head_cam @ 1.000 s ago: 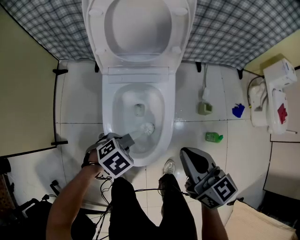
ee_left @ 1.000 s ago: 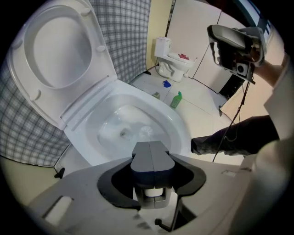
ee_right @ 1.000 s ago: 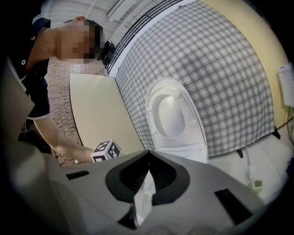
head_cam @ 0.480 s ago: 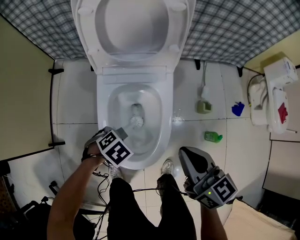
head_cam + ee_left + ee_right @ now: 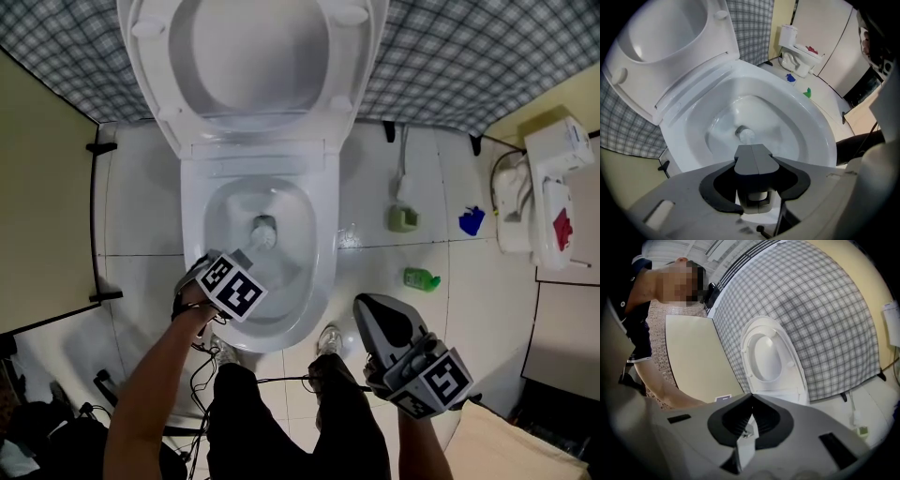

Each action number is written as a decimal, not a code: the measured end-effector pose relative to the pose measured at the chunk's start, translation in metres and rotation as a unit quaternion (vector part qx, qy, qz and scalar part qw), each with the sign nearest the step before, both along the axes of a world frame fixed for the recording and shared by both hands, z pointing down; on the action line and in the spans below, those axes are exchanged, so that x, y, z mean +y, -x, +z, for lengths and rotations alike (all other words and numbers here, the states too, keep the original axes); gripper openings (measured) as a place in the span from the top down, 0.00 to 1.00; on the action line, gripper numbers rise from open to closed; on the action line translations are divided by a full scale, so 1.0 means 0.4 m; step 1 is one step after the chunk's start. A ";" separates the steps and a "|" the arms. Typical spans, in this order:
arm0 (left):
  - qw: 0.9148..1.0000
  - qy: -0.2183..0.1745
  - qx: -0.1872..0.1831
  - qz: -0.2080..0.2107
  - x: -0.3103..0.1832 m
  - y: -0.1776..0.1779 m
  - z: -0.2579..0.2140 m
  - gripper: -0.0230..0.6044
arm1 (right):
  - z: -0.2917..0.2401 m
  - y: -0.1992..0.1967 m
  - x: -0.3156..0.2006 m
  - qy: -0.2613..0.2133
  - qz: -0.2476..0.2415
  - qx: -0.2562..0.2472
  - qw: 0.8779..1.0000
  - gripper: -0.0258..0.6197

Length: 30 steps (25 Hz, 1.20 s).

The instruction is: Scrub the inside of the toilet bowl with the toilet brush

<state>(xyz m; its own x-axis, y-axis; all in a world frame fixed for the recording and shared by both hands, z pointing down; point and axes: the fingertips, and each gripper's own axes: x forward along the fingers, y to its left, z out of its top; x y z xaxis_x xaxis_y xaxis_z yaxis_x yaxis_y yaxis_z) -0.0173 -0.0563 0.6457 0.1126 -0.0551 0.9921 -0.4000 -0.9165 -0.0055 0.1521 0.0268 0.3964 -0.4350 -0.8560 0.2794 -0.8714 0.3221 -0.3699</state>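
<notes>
Toilet brush (image 5: 261, 232) first: the left gripper (image 5: 246, 258) has its two jaws pressed tight on the handle. It points straight down over the near edge of the toilet bowl (image 5: 320, 253). The white brush head sits at the very bottom of the toilet bowl, right on the drain hole. You can see it there from the left gripper view too, poking out past the jaws.

What changed? A second ago the brush head was up on the side wall of the toilet bowl, on the picture's right. Then it slid down and across to the middle. Now it is at the lowest spot. The left gripper has come down lower as well.

So the scrubbing looks well under way. I think one side and the bottom have had a rub. The other side wall and the part under the rim may still need the brush.

The right gripper (image 5: 375, 314) waits outside the toilet bowl, off to the near right. Its jaws are closed together with nothing in them. The seat (image 5: 253, 56) is lifted up behind the toilet bowl.
</notes>
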 end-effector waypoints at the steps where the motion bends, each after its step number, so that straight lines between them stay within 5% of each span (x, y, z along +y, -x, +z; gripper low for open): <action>1: 1.000 -0.001 0.005 -0.014 -0.011 0.000 0.006 0.66 | 0.001 -0.002 -0.006 -0.001 0.000 0.000 1.000 0.96; 6: 0.995 -0.014 0.039 -0.095 -0.067 -0.021 0.033 0.66 | 0.013 -0.011 -0.024 -0.001 0.004 -0.002 1.000 0.96; 14: 0.993 -0.034 0.055 -0.095 -0.076 -0.059 0.010 0.66 | 0.021 -0.021 -0.025 0.003 0.008 -0.004 1.000 0.96; 30: 0.965 -0.052 0.200 -0.159 0.097 0.138 -0.385 0.66 | -0.152 0.075 -0.008 -0.036 -0.021 0.002 0.999 0.96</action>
<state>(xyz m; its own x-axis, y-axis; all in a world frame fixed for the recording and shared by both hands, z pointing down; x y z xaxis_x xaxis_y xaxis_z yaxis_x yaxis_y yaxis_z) -0.0726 -0.0175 0.4918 0.4473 -0.2475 0.8594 -0.6499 -0.7501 0.1222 0.1223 0.0237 0.3357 -0.4698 -0.8549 0.2200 -0.8582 0.3838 -0.3410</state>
